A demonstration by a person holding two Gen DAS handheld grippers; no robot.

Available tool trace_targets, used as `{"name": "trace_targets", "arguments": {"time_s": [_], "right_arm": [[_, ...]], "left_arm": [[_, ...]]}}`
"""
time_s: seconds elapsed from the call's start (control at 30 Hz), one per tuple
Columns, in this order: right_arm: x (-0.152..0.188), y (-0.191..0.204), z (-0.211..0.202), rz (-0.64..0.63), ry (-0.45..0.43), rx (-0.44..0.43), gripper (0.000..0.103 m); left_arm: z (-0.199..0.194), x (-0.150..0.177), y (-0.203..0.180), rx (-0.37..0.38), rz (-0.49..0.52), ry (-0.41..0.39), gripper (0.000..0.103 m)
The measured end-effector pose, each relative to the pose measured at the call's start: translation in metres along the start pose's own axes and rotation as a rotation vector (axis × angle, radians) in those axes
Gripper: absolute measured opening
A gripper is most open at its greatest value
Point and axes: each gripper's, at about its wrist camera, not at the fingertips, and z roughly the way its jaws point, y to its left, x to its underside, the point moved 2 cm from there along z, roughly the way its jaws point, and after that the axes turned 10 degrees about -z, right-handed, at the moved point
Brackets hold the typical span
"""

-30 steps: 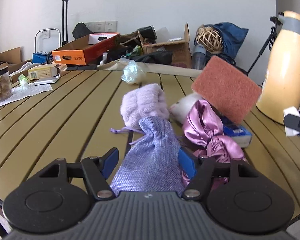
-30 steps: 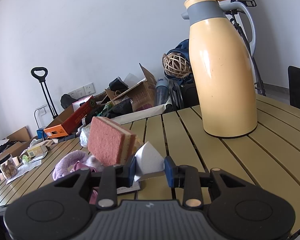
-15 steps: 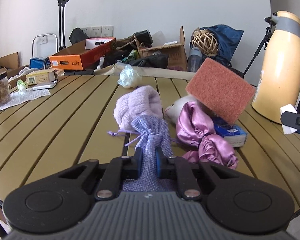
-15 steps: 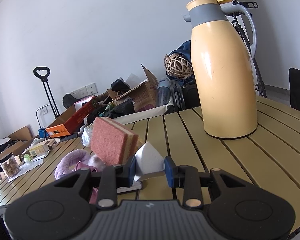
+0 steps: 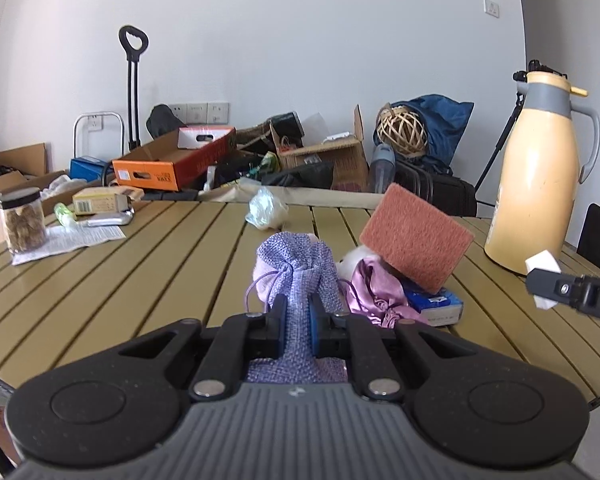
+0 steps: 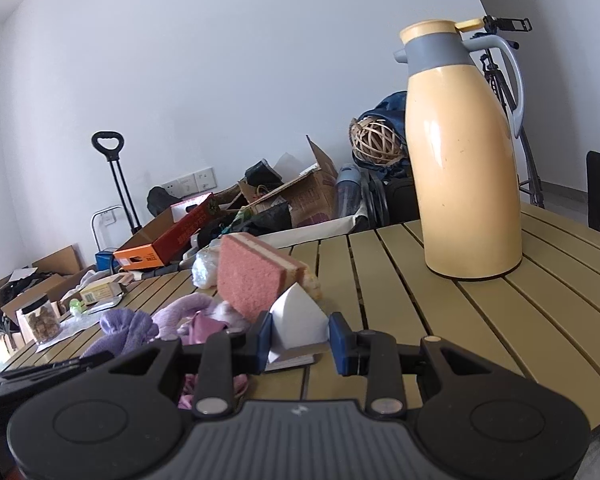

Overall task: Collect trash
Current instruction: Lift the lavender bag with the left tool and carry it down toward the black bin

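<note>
My left gripper (image 5: pixel 297 330) is shut on a lavender woven drawstring pouch (image 5: pixel 300 276), which is lifted above the slatted table (image 5: pixel 148 264). My right gripper (image 6: pixel 300 338) is shut on a crumpled white paper (image 6: pixel 298 318); it also shows at the right edge of the left wrist view, as the right gripper (image 5: pixel 540 286) with the paper (image 5: pixel 543 262). A pink scrub sponge (image 5: pixel 416 240) leans on a blue-and-white packet (image 5: pixel 436 304). Beside them lie a shiny pink cloth (image 5: pixel 376 292) and a fuzzy lilac cloth (image 6: pixel 188 308).
A tall cream thermos jug (image 6: pixel 464 168) stands at the table's right. A crumpled clear plastic bag (image 5: pixel 265 208) lies near the far edge. A jar (image 5: pixel 22 226), leaflet and small boxes sit at the left. Cartons and bags crowd the floor behind.
My left gripper's jaws closed on the lavender pouch and raised it off the table. My right gripper kept hold of the white paper and shifted only slightly.
</note>
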Motion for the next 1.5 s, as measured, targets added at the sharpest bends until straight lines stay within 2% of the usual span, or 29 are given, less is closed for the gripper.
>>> {"name": "trace_targets", "arguments": {"time_s": [0.4,0.63,0.93,1.2,1.5], "right_arm": [[0.022,0.034,-0.051,-0.034,0.019,-0.050,0.030],[0.041,0.048,-0.080,-0.030,0.054,-0.075,0.030],[0.068,0.065,-0.105,-0.044,0.117,-0.106,0.030],[0.094,0.076,-0.115,-0.059,0.197,-0.127,0.030],[0.120,0.086,-0.120,-0.082,0.277,-0.136,0.030]], "left_arm": [[-0.060,0.006,0.023,-0.007,-0.045,0.030,0.012],[-0.102,0.016,0.031,-0.015,-0.019,0.024,0.012],[-0.140,0.037,0.043,-0.034,0.005,0.052,0.012],[-0.157,0.063,0.059,-0.060,0.009,0.109,0.012],[-0.156,0.097,0.074,-0.089,0.022,0.196,0.012]]}}
